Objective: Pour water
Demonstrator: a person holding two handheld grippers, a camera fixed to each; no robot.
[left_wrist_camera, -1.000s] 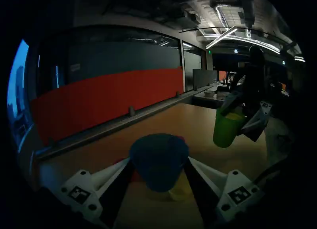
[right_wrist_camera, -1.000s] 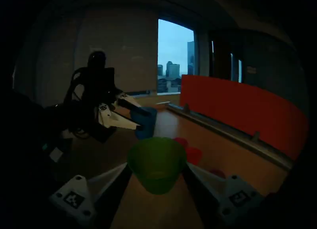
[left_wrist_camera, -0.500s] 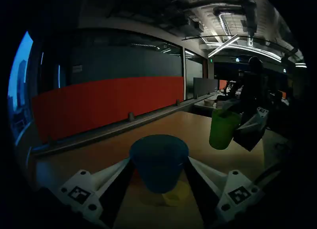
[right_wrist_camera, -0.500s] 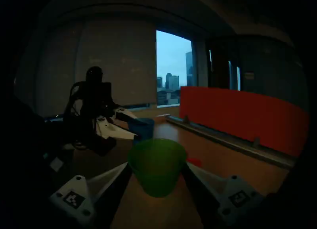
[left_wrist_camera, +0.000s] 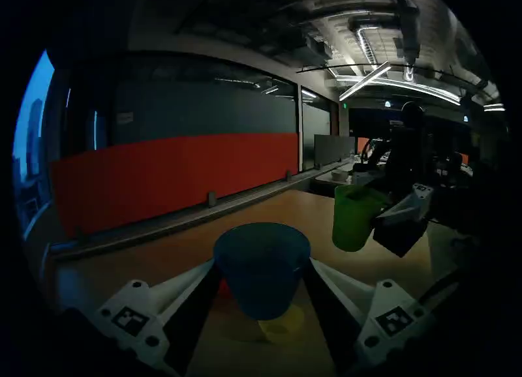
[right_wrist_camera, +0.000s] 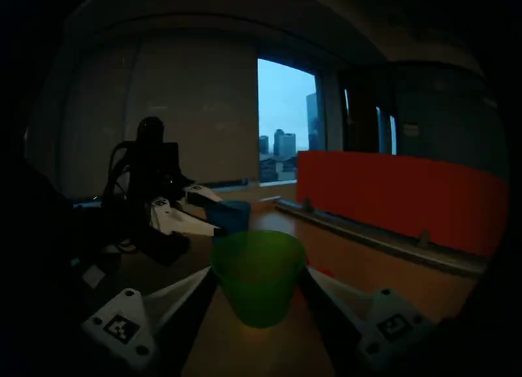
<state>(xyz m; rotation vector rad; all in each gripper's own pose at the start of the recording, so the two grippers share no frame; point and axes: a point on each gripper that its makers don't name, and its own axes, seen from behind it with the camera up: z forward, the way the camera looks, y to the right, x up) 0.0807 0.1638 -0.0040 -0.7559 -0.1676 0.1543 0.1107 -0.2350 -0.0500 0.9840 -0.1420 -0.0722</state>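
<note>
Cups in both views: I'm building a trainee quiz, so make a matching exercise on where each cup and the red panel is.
1 blue cup
2 green cup
3 yellow cup
4 red panel

A in the right tongs
B behind the table's far edge
C on the table, below the blue cup
D in the left tongs

Pairs: 1-D, 2-A, 3-C, 4-B
</note>
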